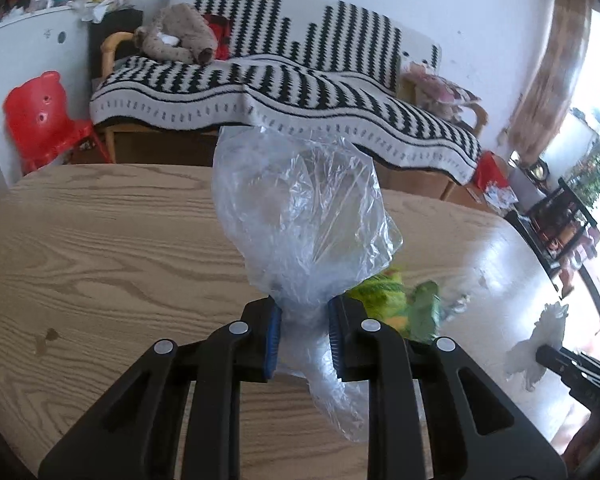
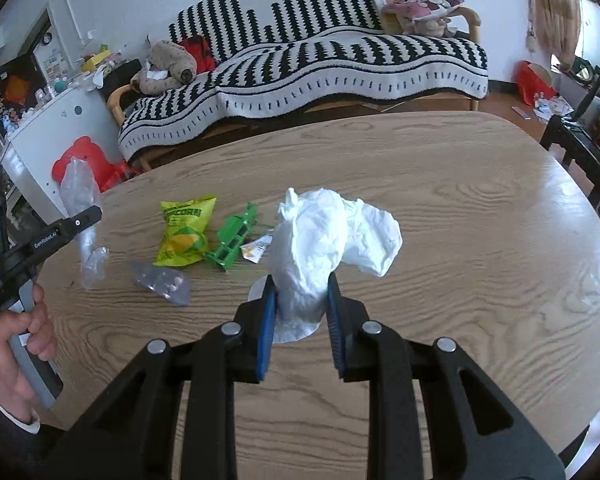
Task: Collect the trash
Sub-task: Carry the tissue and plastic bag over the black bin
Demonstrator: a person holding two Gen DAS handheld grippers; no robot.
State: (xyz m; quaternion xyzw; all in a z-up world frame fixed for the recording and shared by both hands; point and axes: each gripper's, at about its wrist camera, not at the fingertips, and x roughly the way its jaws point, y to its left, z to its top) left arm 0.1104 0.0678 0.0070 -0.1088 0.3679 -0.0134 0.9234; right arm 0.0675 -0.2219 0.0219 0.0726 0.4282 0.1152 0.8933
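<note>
My left gripper [image 1: 305, 334] is shut on a crumpled clear plastic bag [image 1: 300, 220], held up off the wooden table [image 1: 100, 248]; the same bag [image 2: 80, 196] and left gripper [image 2: 94, 214] show at the left of the right wrist view. My right gripper [image 2: 302, 312] is shut on a crumpled white tissue [image 2: 328, 236], lifted above the table [image 2: 460, 260]. On the table lie a yellow popcorn packet [image 2: 184, 230], a green plastic piece [image 2: 234, 238], a small orange-and-white wrapper [image 2: 254, 250] and a silver pill blister [image 2: 164, 282]. In the left wrist view the tissue [image 1: 540, 344] sits at the right.
A sofa [image 2: 320, 64] under a black-and-white blanket stands behind the table, with soft toys [image 2: 164, 66] on it. A red child's chair [image 1: 44, 120] and a white cabinet [image 2: 40, 140] are at the left. A dark chair [image 2: 580, 148] stands at the right.
</note>
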